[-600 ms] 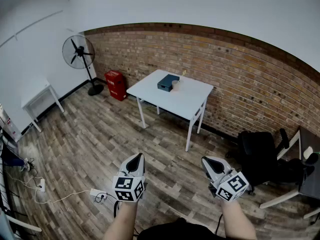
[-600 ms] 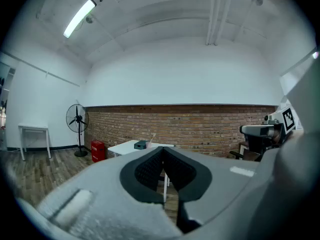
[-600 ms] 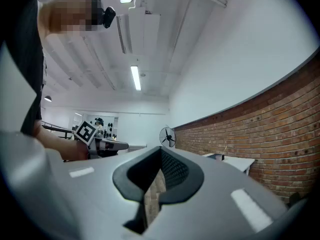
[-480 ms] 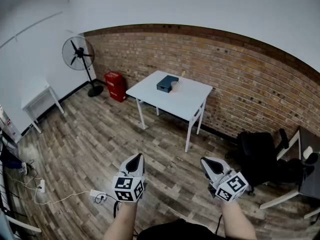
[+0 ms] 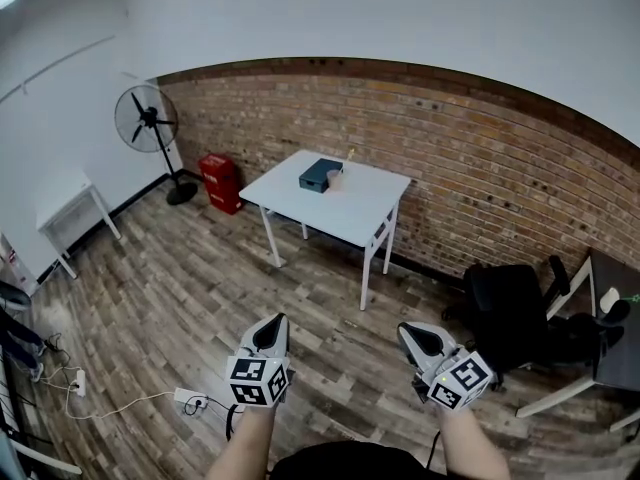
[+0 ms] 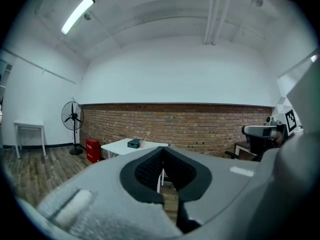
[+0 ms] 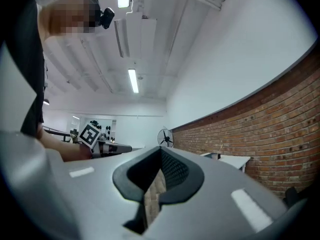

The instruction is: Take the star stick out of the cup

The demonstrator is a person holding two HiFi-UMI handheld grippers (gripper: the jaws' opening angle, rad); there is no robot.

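Drifting leftward, the thin pale star stick (image 5: 350, 154) is standing in the cup (image 5: 336, 179), far from left gripper (image 5: 272, 325) and right gripper (image 5: 410, 335), both sitting closed, empty.

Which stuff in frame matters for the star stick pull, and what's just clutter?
For the job:
- cup on the white table
- star stick standing in it
- left tool and right tool, both shut and empty

Lying about:
- dark box beside the cup
- fan
- red box
- black chair
- power strip
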